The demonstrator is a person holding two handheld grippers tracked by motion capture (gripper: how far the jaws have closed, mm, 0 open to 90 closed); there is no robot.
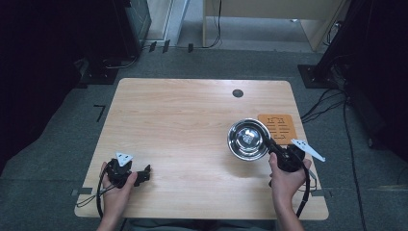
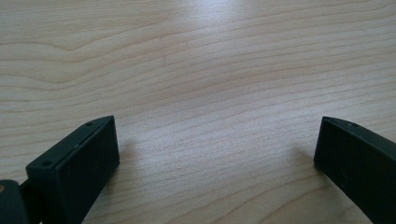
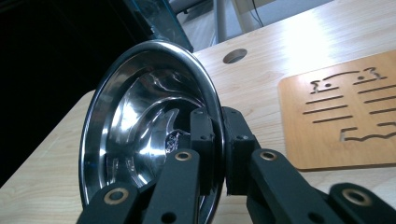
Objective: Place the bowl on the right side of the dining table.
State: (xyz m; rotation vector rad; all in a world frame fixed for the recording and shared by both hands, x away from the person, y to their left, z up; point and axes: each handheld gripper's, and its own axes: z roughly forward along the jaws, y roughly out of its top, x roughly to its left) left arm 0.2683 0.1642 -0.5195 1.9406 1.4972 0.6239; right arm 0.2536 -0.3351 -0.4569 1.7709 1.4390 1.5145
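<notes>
The right gripper (image 3: 215, 149) pinches the bowl (image 1: 248, 139) by its thin rim only; steel may slip and drop on the surface (image 1: 183, 125). The left gripper (image 1: 143, 174) rests wide open.

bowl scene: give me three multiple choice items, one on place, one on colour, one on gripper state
1. Where does the bowl sit on the table?
A. near left corner
B. right side
C. far left edge

2. What colour is the mat?
A. blue
B. orange-brown
C. white

3. How is the right gripper?
A. open over bare wood
B. lying on the mat
C. shut on the bowl's rim

Answers:
1 B, the high view shows it at the right.
2 B, its tone is clear in the right gripper view.
3 C, its jaws clamp the rim.
</notes>
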